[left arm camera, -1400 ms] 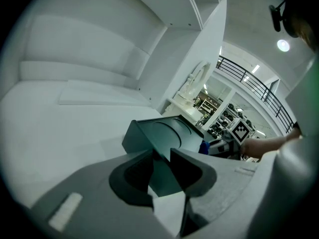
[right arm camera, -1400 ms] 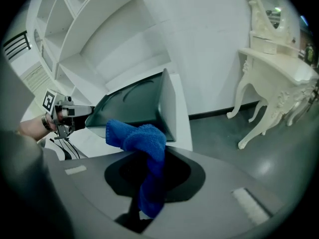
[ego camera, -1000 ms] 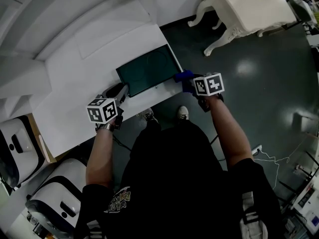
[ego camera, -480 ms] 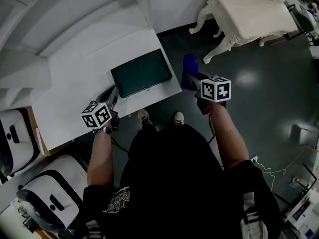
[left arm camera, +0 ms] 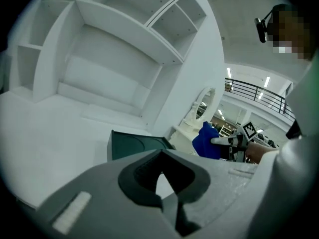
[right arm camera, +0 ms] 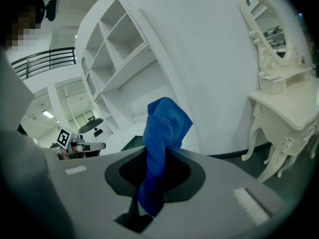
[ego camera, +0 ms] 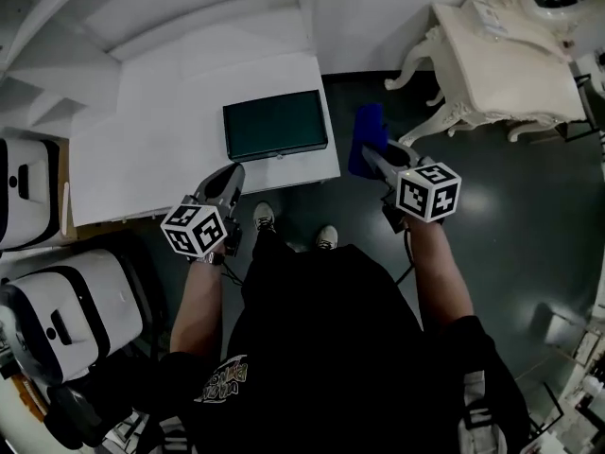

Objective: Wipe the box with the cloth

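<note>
The dark green box (ego camera: 275, 124) lies flat on the white table (ego camera: 142, 149), near its front right corner. My right gripper (ego camera: 371, 156) hangs over the dark floor just right of that corner, shut on the blue cloth (ego camera: 367, 138), which bunches up out of the jaws (right arm camera: 162, 133). My left gripper (ego camera: 231, 174) is shut and holds nothing; it sits at the table's front edge, short of the box. In the left gripper view the box (left arm camera: 134, 146) lies ahead, with the blue cloth (left arm camera: 207, 141) off to the right.
A cream ornate dressing table (ego camera: 501, 55) stands on the floor to the right. White rounded machines (ego camera: 76, 320) sit at the left, beside the table. White shelving (left arm camera: 124, 44) rises behind the table. The person's shoes (ego camera: 264, 218) are by the table's front edge.
My right gripper has carried the cloth off the box's right end, out past the table corner. My left gripper has drawn back from the box toward the front edge.
</note>
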The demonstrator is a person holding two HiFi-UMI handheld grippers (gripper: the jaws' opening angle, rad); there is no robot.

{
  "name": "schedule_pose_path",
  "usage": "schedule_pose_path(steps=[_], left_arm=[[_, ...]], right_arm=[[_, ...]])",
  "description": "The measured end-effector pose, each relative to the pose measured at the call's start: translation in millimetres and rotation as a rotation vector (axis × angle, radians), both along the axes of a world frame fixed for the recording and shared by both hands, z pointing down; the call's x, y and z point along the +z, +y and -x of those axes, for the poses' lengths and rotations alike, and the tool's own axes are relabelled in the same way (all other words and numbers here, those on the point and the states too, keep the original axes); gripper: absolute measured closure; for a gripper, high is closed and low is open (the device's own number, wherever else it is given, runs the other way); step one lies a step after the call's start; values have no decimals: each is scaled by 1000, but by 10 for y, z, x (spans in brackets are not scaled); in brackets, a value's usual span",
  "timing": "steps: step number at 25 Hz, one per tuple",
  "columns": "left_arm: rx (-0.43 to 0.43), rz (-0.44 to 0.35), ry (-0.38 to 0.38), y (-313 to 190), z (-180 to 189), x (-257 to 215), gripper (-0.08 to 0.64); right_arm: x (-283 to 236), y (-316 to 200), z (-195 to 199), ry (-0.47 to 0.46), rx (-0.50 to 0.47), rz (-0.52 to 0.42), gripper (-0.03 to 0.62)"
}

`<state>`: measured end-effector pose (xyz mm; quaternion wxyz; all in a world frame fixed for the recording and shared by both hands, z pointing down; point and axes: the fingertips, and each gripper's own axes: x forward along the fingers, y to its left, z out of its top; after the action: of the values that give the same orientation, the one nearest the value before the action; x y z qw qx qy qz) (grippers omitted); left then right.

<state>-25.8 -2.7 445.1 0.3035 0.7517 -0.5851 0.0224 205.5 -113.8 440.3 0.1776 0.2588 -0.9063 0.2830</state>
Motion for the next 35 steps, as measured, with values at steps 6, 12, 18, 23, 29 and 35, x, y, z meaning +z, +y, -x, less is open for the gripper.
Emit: schedule_pose_path(steps=[6,12,18,23,29,35], left_arm=[[-38,-39,0,371,-302,-231,559],[-26,-16,12,711,-428,-176,559],[7,4,8,834,-513,-101,559],[54,-5,24,913,-466,-122,559],[111,-25,41,1073,-471,-163,559],[150,-16,40,1233,-401,-108,559]], right_arm=[[-97,244,77,0,-128,-27,500],[-21,558,230,2,-179,-4,500],[59,831,243,11,-193,26,500],[128,1018,319,16,-160,40,502],[118,1304,403,22,-125,43,502],[63,1535,448,27,-83,26,502]])
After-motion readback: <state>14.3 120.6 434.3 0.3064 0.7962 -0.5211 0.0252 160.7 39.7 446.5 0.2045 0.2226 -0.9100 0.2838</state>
